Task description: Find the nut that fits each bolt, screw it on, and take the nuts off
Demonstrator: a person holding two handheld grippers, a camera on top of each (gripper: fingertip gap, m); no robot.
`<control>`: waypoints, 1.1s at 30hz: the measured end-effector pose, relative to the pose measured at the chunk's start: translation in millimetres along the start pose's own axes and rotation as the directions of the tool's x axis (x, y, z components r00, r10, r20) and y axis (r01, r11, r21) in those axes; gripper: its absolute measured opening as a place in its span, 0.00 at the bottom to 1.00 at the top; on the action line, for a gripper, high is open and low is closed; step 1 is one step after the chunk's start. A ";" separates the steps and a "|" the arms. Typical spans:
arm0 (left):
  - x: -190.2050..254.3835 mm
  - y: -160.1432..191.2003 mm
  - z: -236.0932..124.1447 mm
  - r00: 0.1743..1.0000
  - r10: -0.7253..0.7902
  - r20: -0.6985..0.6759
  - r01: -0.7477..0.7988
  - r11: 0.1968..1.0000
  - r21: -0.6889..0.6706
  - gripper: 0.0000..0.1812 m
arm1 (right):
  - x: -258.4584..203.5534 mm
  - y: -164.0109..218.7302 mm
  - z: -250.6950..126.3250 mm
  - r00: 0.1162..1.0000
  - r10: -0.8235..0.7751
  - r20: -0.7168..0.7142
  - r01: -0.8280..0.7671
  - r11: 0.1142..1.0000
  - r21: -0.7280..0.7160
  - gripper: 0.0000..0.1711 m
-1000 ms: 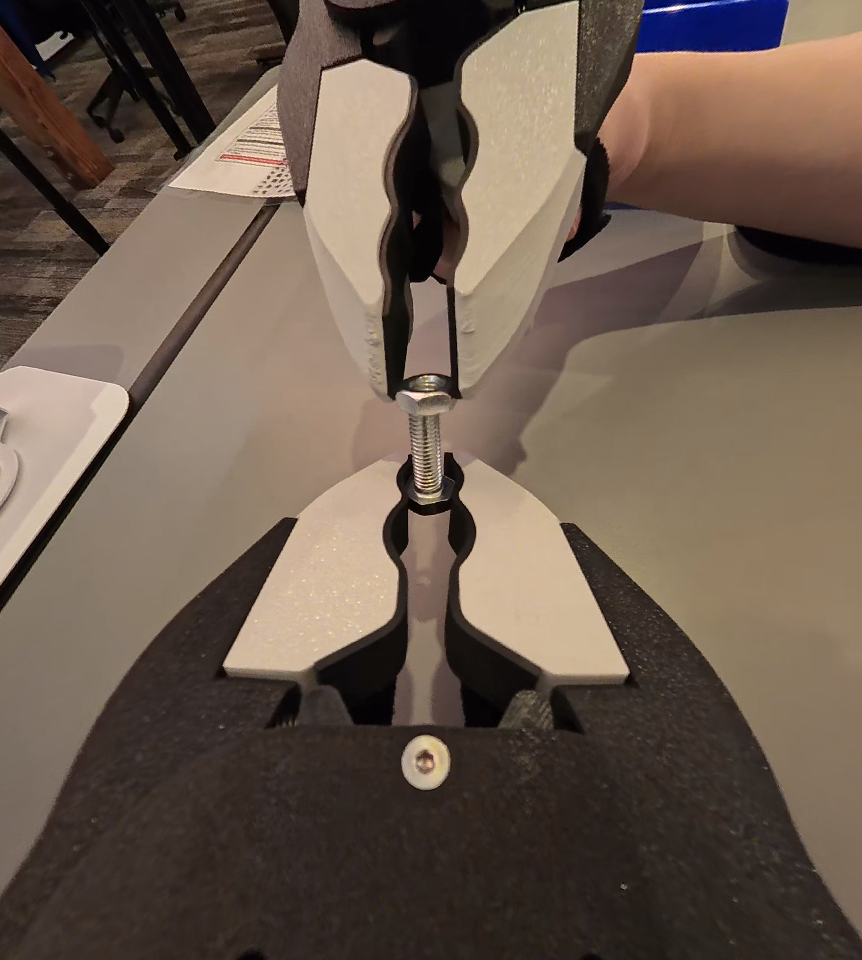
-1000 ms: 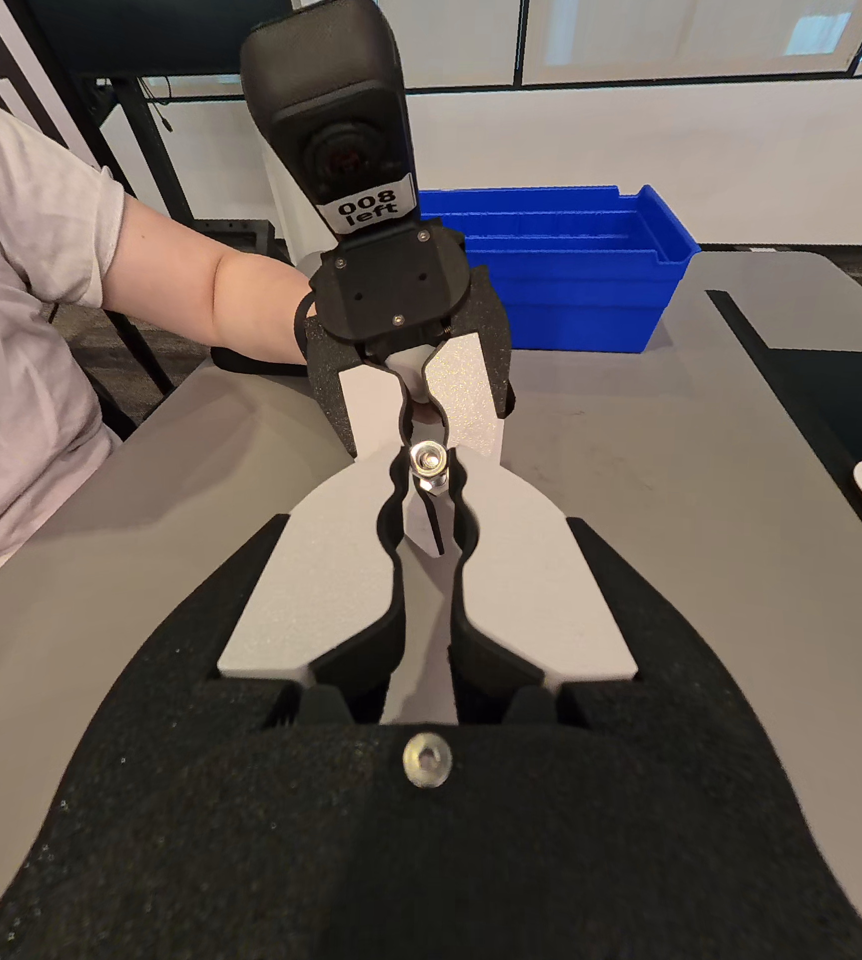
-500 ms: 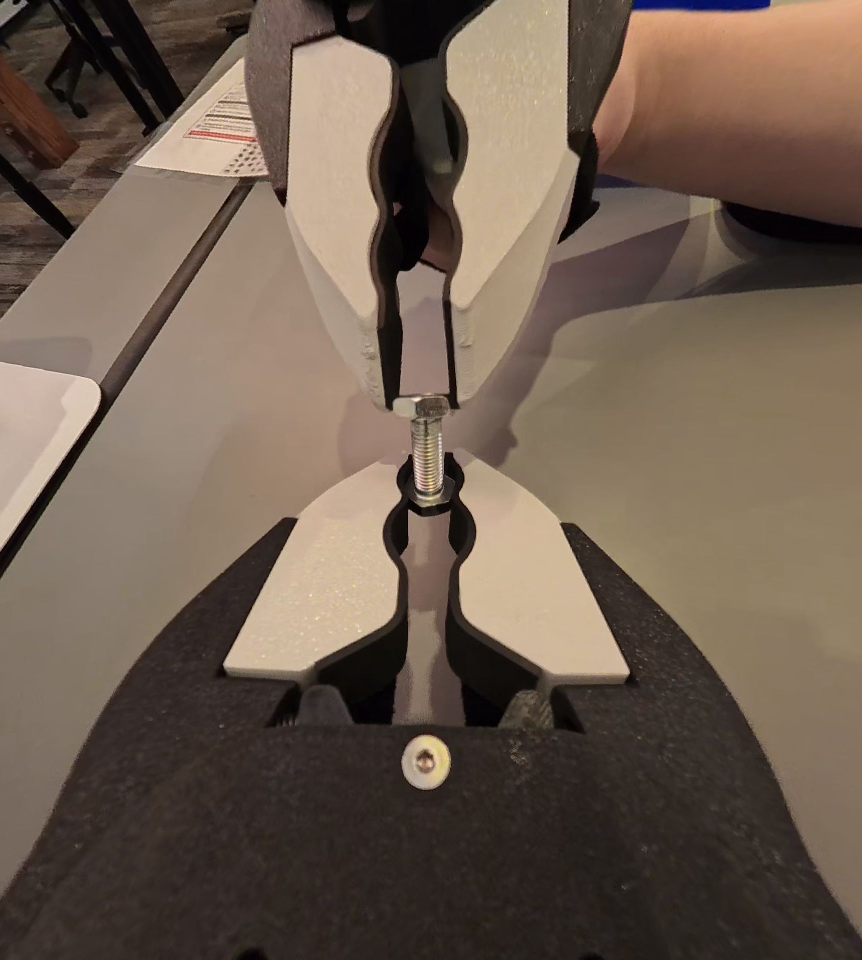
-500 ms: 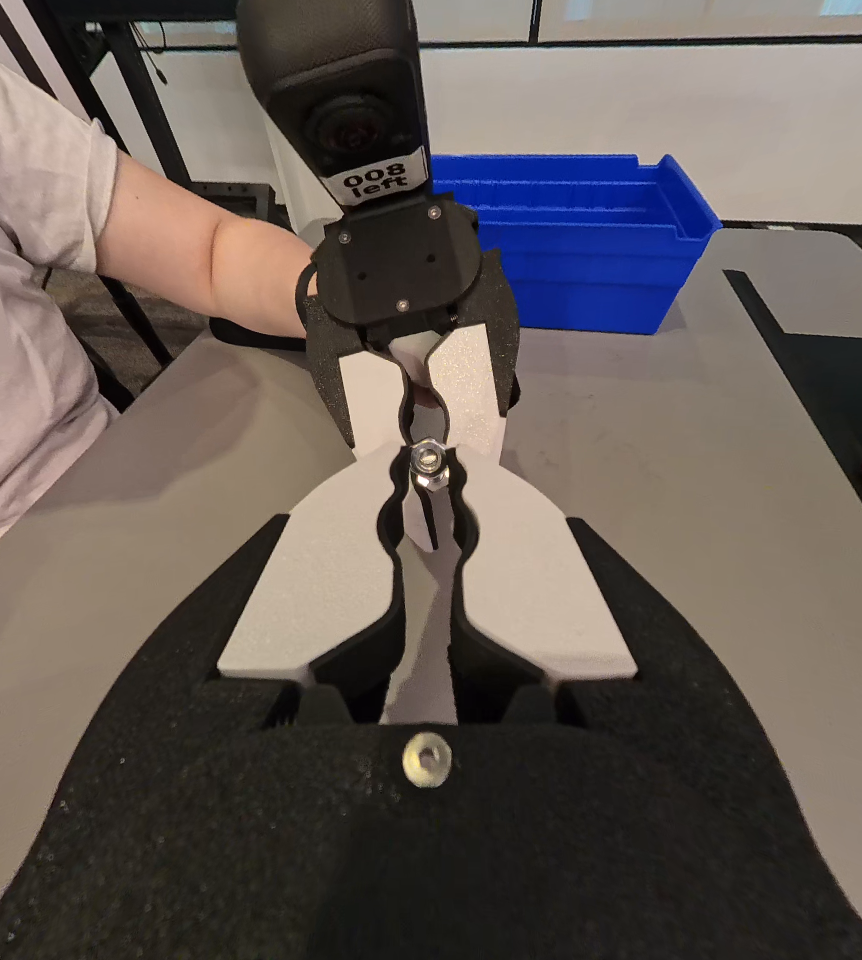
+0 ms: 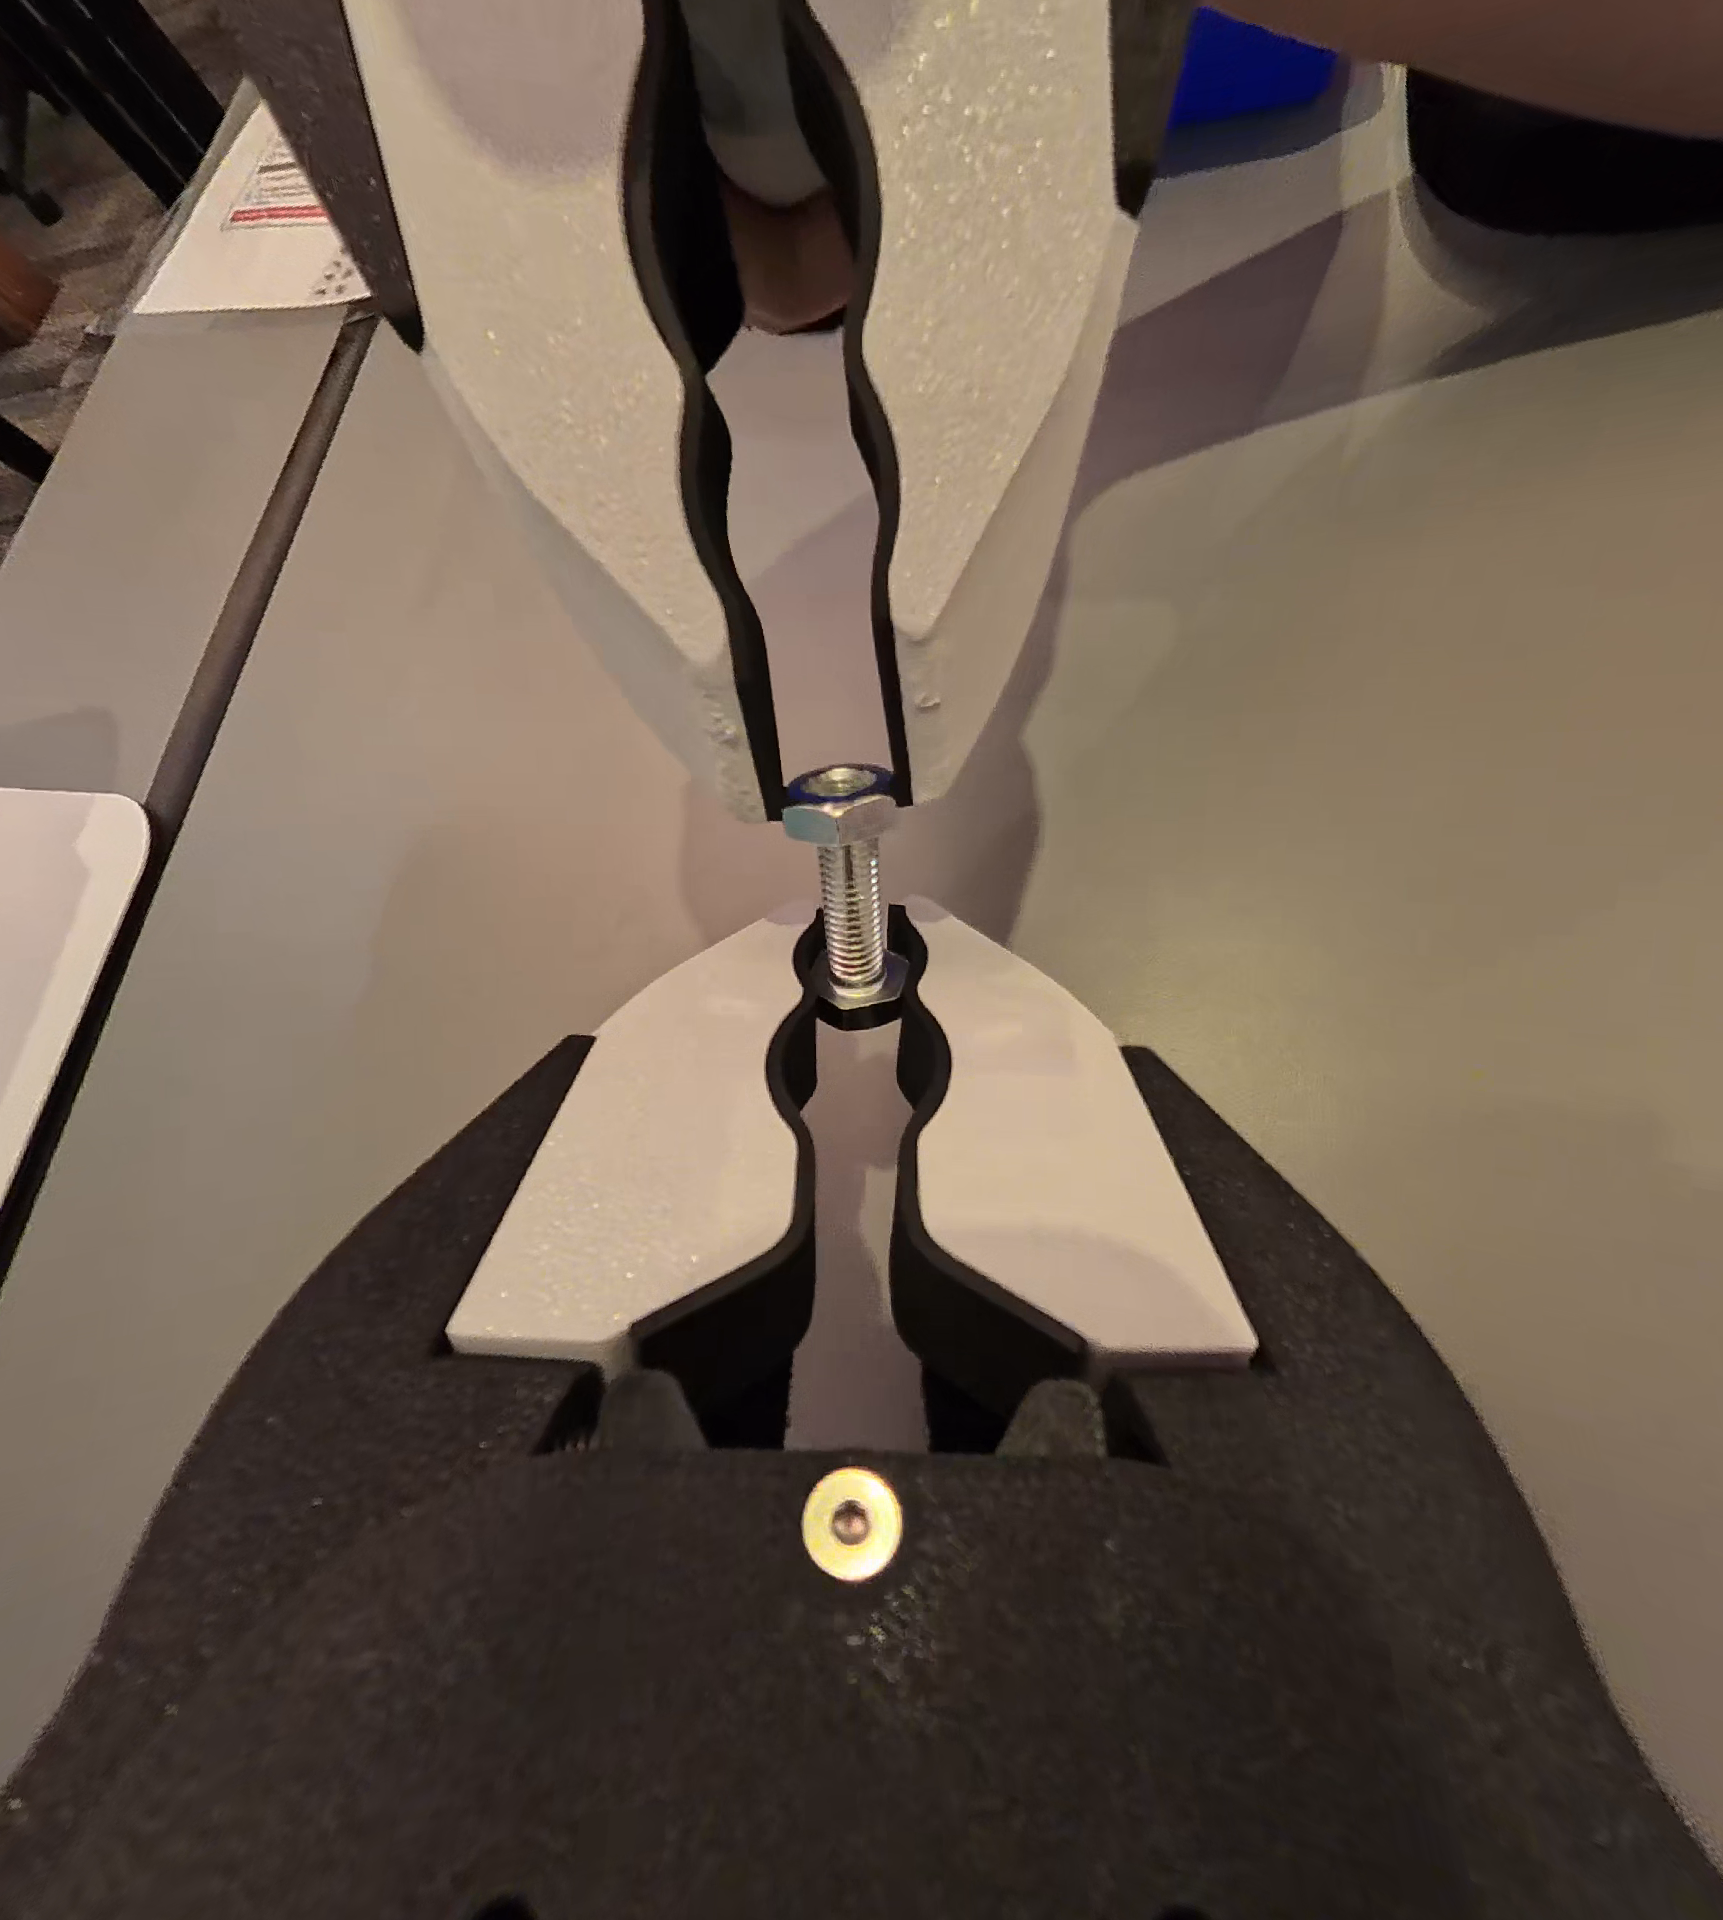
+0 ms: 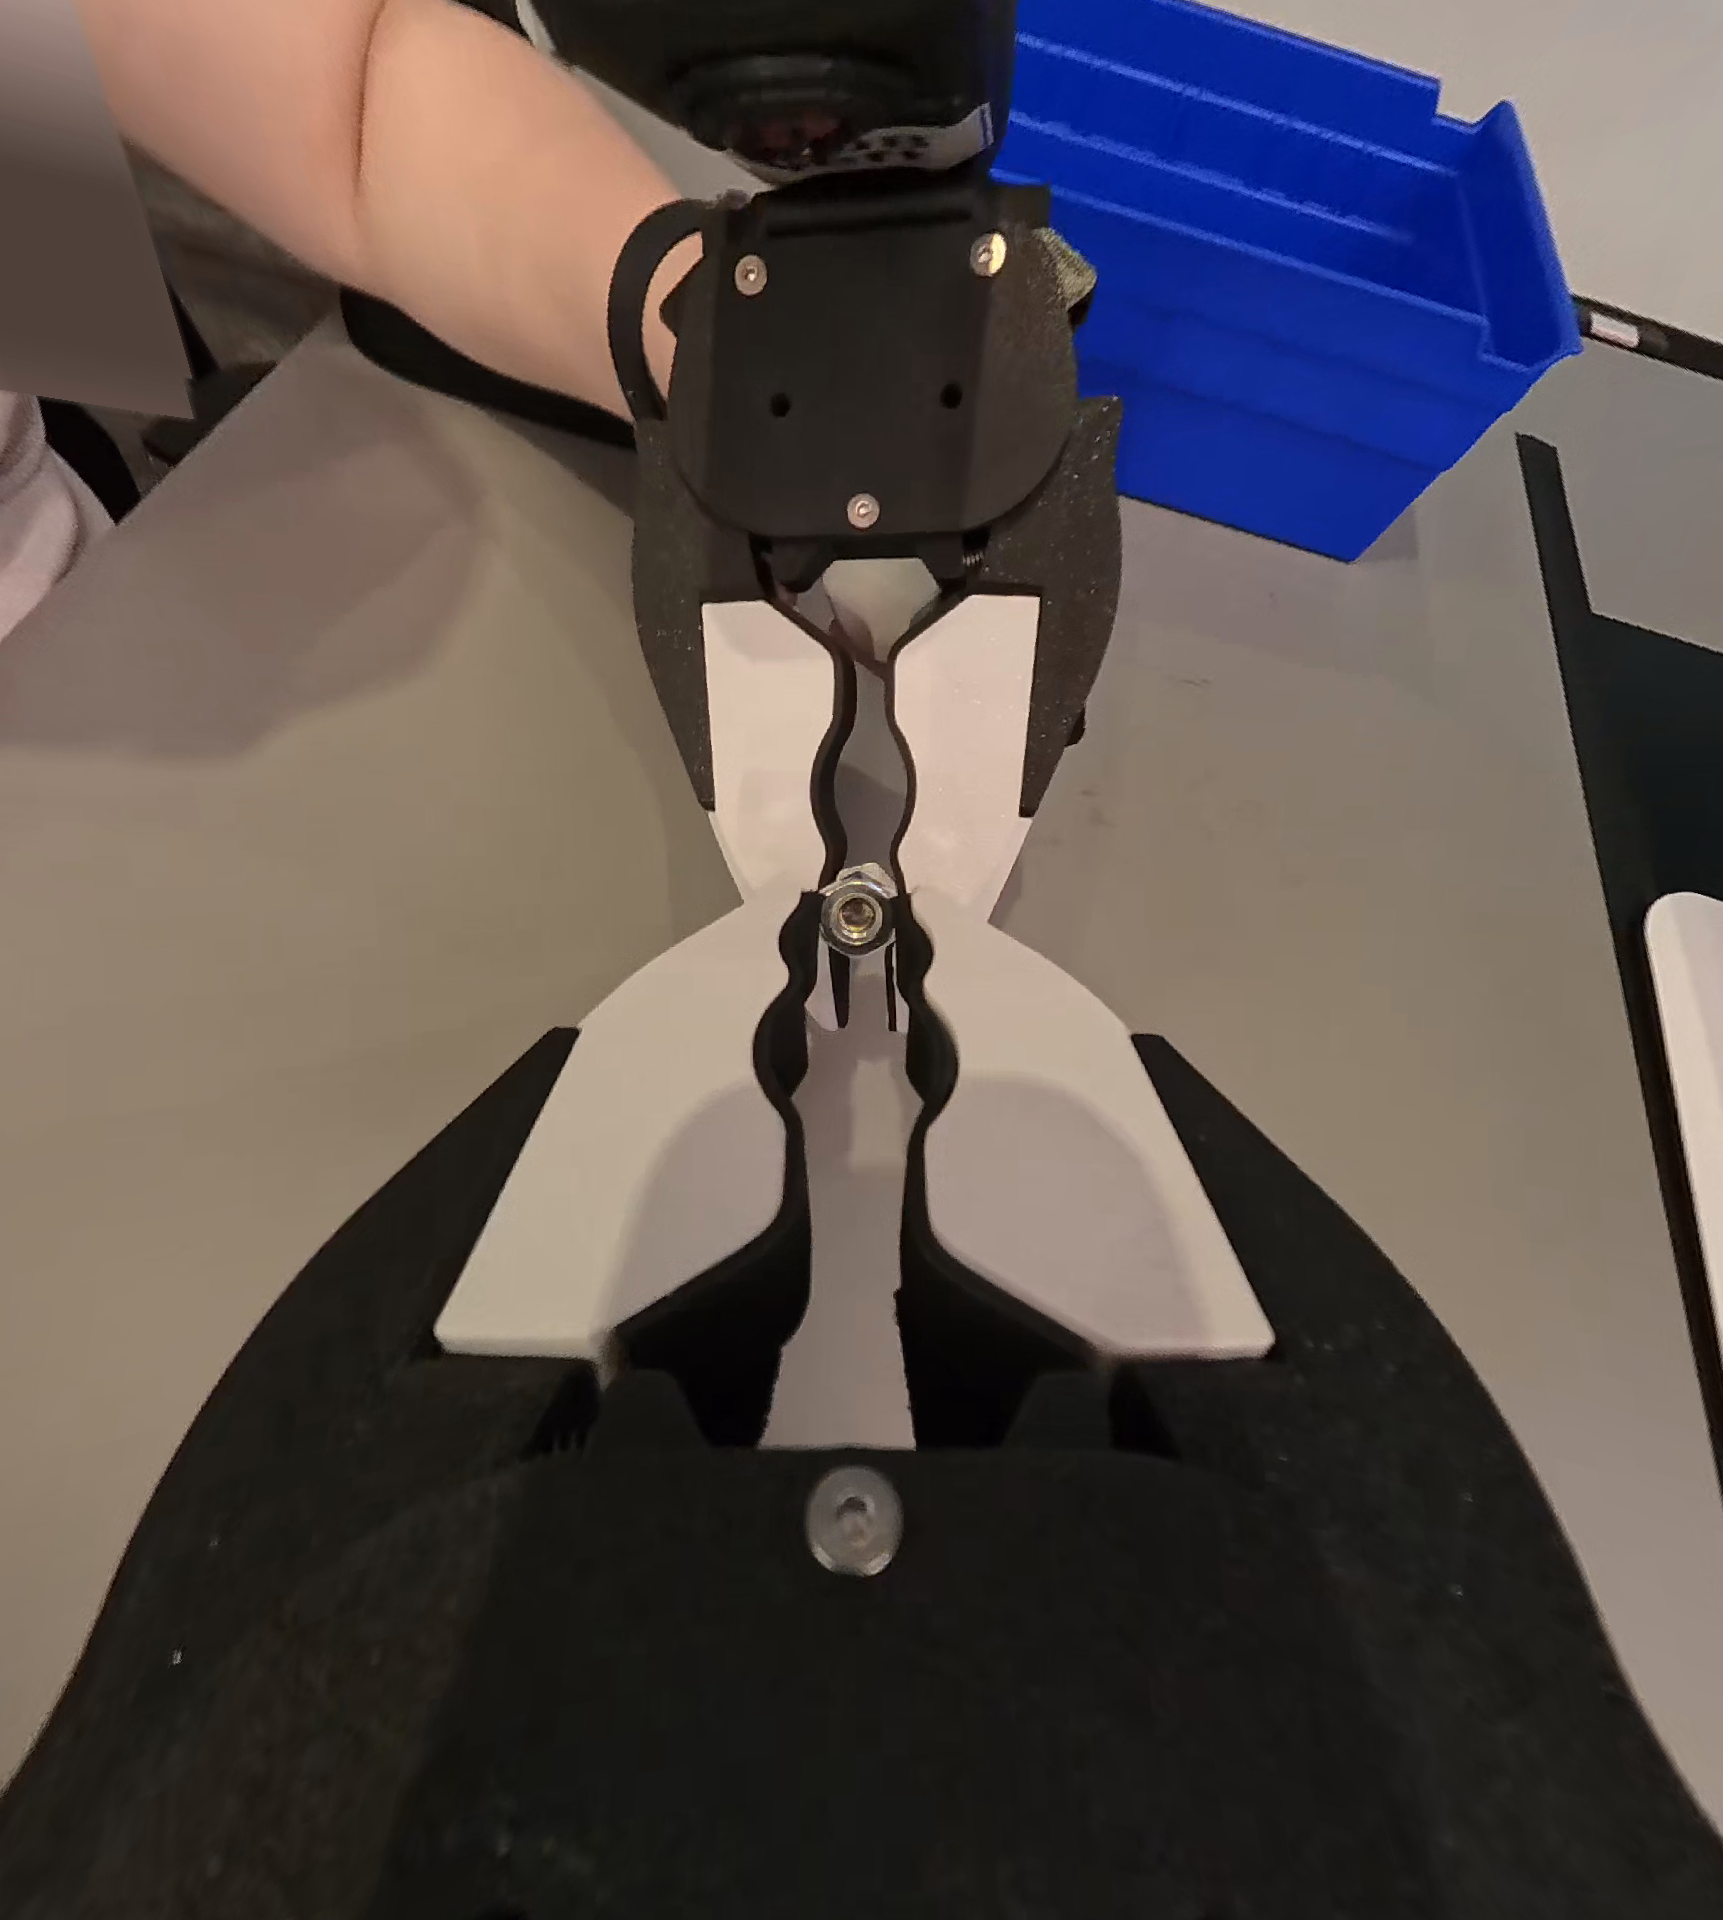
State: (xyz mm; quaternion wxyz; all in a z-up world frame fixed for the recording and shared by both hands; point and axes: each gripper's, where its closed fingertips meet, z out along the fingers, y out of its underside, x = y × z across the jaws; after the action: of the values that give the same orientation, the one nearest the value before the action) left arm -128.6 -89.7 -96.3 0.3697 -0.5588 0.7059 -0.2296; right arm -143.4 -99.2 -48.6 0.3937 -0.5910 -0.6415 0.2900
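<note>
Two grippers opposed over tabletop (image 5: pixel 1408 935): left gripper (image 5: pixel 859 987) pinching bolt (image 5: pixel 852 914) head, right gripper (image 6: pixel 852 925) pinching nut (image 5: pixel 841 805), probably for threading.

We look out from each wrist along that tool's own fingers, low and close over the grey table (image 5: pixel 1408 935). Our two views face each other head-on. Both share the bolt (image 5: pixel 852 914) (image 6: pixel 855 920) at centre; our right view also takes in the blue bin (image 6: pixel 1304 312) behind.
</note>
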 end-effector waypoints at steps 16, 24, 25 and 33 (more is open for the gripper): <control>5.7 -5.2 -2.2 0.995 0.103 -0.008 -0.103 0.993 0.051 0.05 | -9.8 -5.3 0.7 0.994 -0.108 -0.005 0.107 0.993 -0.055 0.08; -12.0 0.1 -4.3 0.997 0.030 0.066 -0.032 0.999 0.027 0.05 | 7.1 -7.6 3.6 0.995 0.100 -0.030 -0.099 0.995 0.032 0.08; -15.4 1.2 -5.2 0.997 0.015 0.078 -0.016 1.000 0.023 0.05 | 10.9 -7.6 3.8 0.990 0.139 -0.032 -0.137 0.989 0.055 0.08; -37.3 19.7 -8.7 0.983 -0.094 0.161 0.104 0.993 -0.059 0.05 | 36.2 -3.6 14.0 0.925 0.374 -0.067 -0.360 0.918 0.167 0.08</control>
State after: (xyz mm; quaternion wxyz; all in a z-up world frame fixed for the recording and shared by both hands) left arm -143.7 -49.4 -95.5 0.3935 -0.6218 0.6531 -0.1788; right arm -156.9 -62.6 -47.0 0.4067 -0.6828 -0.4754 0.3773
